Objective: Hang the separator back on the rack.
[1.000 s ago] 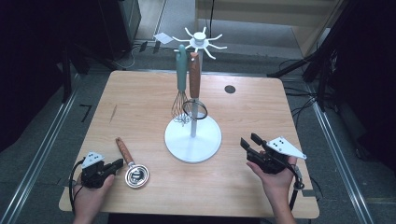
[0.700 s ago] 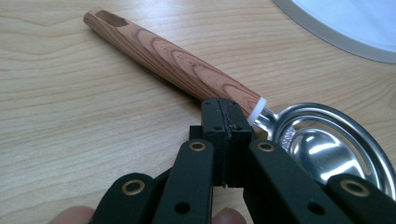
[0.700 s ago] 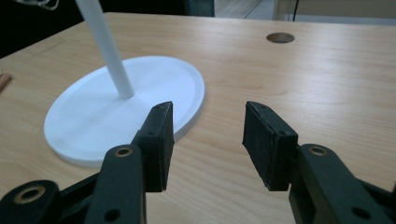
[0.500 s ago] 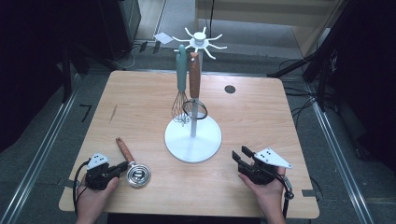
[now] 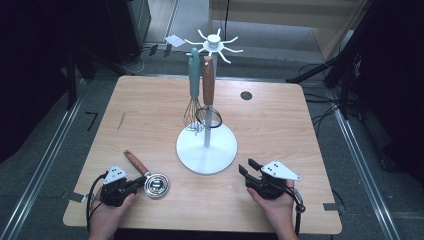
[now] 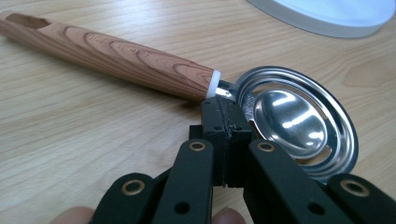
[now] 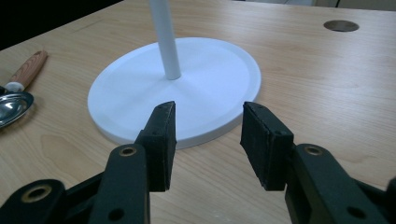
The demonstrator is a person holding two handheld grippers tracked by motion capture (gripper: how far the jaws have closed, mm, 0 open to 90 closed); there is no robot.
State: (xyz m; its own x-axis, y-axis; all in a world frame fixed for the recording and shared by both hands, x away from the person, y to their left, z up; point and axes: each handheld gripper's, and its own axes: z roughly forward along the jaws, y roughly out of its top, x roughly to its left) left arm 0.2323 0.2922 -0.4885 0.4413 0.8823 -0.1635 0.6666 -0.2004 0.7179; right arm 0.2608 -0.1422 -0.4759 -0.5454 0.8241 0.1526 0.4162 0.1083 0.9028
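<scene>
A spoon-like utensil with a wooden handle (image 5: 136, 162) (image 6: 116, 53) and a round slotted metal head (image 5: 156, 185) (image 6: 289, 119) lies on the table at the front left. My left gripper (image 5: 140, 184) (image 6: 223, 109) is shut, its tips right at the thin metal neck between handle and head; I cannot tell whether they pinch it. My right gripper (image 5: 246, 166) (image 7: 208, 123) lies low at the front right, pointing at the white stand's round base (image 5: 206, 150) (image 7: 196, 79). Its jaws are open and have just closed a little, with nothing between them.
On the stand hang a teal-handled whisk (image 5: 193, 80) and a wood-handled utensil (image 5: 208, 82) with a wire ring. A dark round hole (image 5: 245, 95) (image 7: 341, 25) marks the table's far right. The near table edge runs just behind both hands.
My right hand has sunk and drawn back toward the near edge, shifting slightly left. My left hand has slid right, closer to the utensil's metal head.
</scene>
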